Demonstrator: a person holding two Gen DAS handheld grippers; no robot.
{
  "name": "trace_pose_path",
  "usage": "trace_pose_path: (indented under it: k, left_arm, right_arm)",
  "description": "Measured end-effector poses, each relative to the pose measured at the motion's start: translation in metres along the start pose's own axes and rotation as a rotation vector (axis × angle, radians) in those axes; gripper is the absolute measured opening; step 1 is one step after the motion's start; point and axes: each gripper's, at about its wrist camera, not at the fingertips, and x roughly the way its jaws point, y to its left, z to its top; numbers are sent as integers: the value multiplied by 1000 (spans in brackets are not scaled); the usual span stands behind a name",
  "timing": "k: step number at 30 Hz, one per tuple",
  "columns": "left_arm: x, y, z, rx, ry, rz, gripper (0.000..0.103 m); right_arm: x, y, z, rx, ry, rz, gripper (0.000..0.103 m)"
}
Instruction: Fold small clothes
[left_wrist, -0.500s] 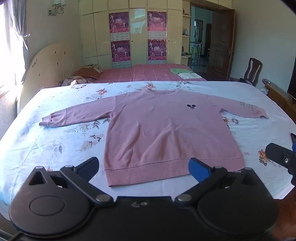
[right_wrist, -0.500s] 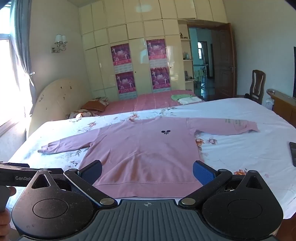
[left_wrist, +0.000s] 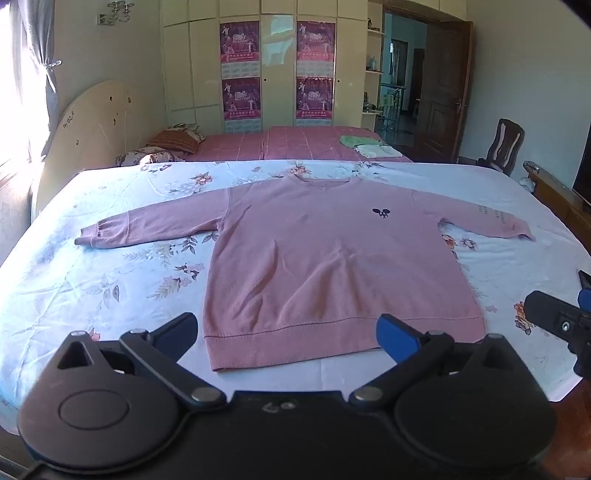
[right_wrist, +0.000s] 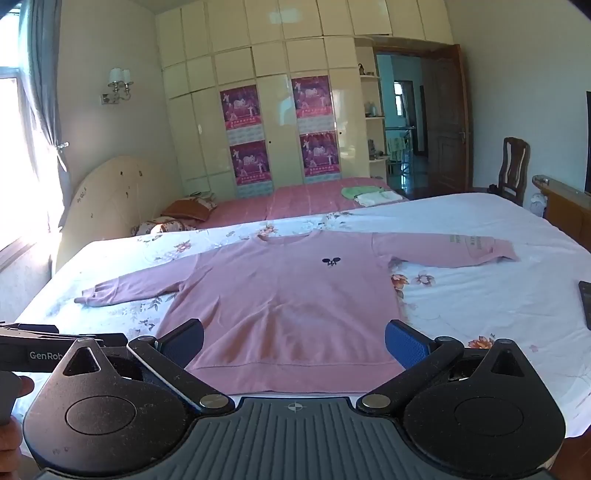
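A pink long-sleeved sweater (left_wrist: 332, 258) lies flat and face up on the floral bedsheet (left_wrist: 92, 288), sleeves spread out to both sides, hem nearest me. It also shows in the right wrist view (right_wrist: 288, 302). My left gripper (left_wrist: 288, 332) is open and empty, held just above the hem. My right gripper (right_wrist: 295, 341) is open and empty, also over the hem. The right gripper's body shows at the right edge of the left wrist view (left_wrist: 561, 325). The left gripper shows at the left edge of the right wrist view (right_wrist: 48, 350).
A dark flat object (right_wrist: 585, 302) lies on the sheet at the right. A second bed (left_wrist: 295, 144) with folded clothes (left_wrist: 369, 146) stands behind. A wooden chair (left_wrist: 506, 147) and an open door (left_wrist: 443, 92) are at the right. A headboard (left_wrist: 92, 147) is at the left.
Both grippers have held almost still over the hem. The sweater has not moved.
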Motion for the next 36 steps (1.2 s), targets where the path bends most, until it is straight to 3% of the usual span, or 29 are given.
trace_pose_path:
  k: [36]
  left_arm:
    - [10,7,6,-23,0,5,103]
  right_arm:
    - [14,-1,4,-23,16,-32,103]
